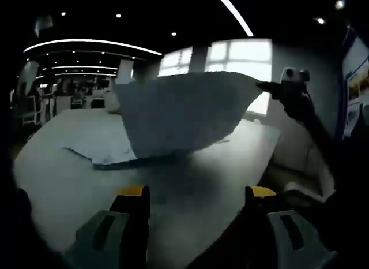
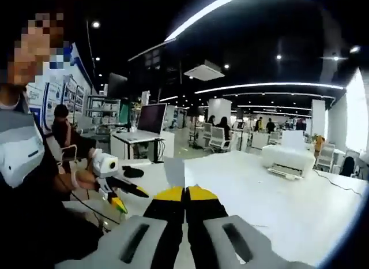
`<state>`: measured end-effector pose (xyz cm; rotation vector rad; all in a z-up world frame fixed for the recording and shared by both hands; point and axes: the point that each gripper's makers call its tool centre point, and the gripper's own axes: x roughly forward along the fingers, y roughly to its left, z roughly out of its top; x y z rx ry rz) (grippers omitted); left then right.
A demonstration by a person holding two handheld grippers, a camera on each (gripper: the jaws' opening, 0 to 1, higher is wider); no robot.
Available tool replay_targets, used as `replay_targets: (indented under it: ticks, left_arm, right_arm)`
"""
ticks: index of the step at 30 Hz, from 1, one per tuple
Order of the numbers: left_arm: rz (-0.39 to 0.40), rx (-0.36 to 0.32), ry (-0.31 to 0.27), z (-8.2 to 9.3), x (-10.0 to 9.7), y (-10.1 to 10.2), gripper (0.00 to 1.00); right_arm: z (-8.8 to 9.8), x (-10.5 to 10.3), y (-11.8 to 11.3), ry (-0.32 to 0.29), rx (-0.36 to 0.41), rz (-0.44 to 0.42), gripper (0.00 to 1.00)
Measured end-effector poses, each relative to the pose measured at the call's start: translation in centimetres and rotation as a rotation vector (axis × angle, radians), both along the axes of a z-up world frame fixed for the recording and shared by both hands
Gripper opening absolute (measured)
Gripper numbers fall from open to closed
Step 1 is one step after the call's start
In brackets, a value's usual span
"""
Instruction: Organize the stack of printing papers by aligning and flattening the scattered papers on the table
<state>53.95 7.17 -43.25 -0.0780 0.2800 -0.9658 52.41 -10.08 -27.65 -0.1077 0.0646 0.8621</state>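
Hanging sheet (image 1: 184, 110) (curled) beyond left gripper (image 1: 196, 194)

White paper (image 1: 184, 110), white table (image 2: 288, 205), grey grippers with yellow-tipped fingers (image 1: 134, 192).

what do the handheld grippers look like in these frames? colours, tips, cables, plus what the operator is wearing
Left gripper: two broad grey jaws with a dark slot each, ending in yellow tips. Right gripper: the same grey slotted jaws, black toward yellow tips. Seen from the left gripper view, the right gripper's body is dark. A thin dark cable trails below the left gripper. The person wears a grey and white top with a dark sleeve.
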Motion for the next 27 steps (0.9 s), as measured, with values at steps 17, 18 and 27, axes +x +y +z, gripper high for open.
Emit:
replay_targets:
  ticks: [17,18,27]
  left_arm:
    - [-0.029,0.027,-0.067,1.0,0.1,-1.7,0.71]
    - [-0.03,0.029,-0.073,1.3,0.0,-1.7,0.72]
    - [-0.048,0.014,-0.128,4.1,-0.5,-1.9,0.74]
  right_arm:
    - [1.6,0.4,-0.6,-0.106,-0.123,-0.075,0.0]
    - [1.7,0.4,-0.6,-0.115,-0.134,-0.078,0.0]
    - [3.8,0.9,-1.1,-0.216,-0.272,-0.112,0.0]
